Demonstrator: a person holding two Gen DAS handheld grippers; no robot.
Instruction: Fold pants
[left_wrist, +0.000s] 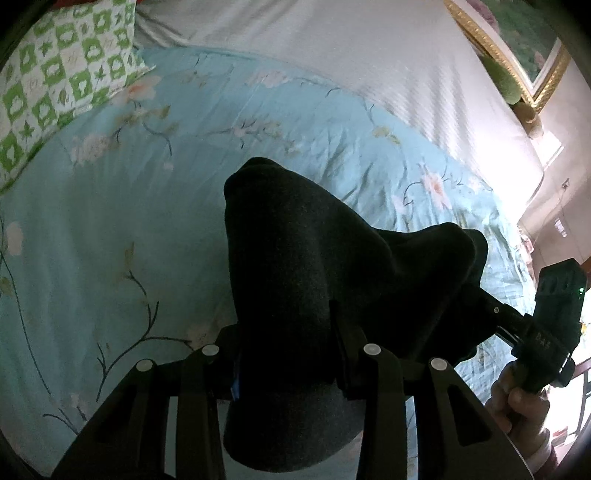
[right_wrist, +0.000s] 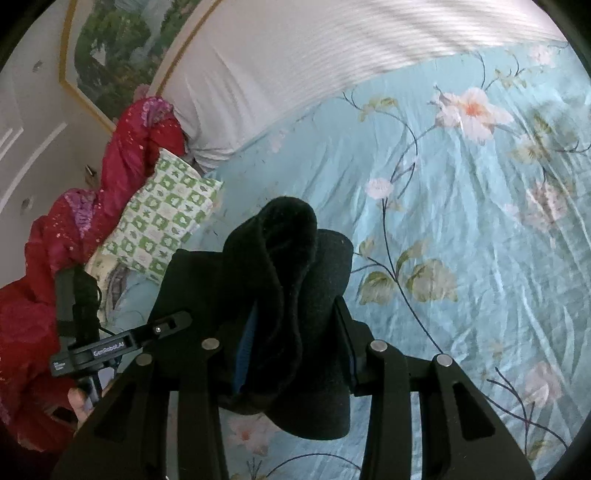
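1. The dark charcoal, felt-like pants (left_wrist: 295, 266) hang bunched between the 2 grippers, lifted above the pale blue floral bedsheet (left_wrist: 110, 229); the cloth spans from one gripper to the other, so its long axis runs across the bed between them, sagging in the middle; which end is waist or hem cannot be told.
2. The left gripper (left_wrist: 288, 354) has its black jaws partly closed, clamped on a thick fold of the pants; a rounded lobe of cloth rises away from the jaws and another droops below them.
3. The right gripper (right_wrist: 295, 343) is likewise partly closed on a doubled roll of the pants; a blue pad (right_wrist: 244, 347) shows on the inner face of 1 finger beside the cloth.
4. In the left wrist view the right gripper's body and the hand (left_wrist: 517, 402) holding it appear at the right edge; in the right wrist view the left gripper's body (right_wrist: 110, 347) appears at the left edge.
5. A green-and-white checked pillow (right_wrist: 166, 221) lies at a corner of the bed, near the pants but apart from them; a crumpled red quilt (right_wrist: 122, 166) lies beyond it; a white striped sheet (left_wrist: 332, 48) covers the far side; a gold-framed painting (right_wrist: 122, 48) hangs on the wall.
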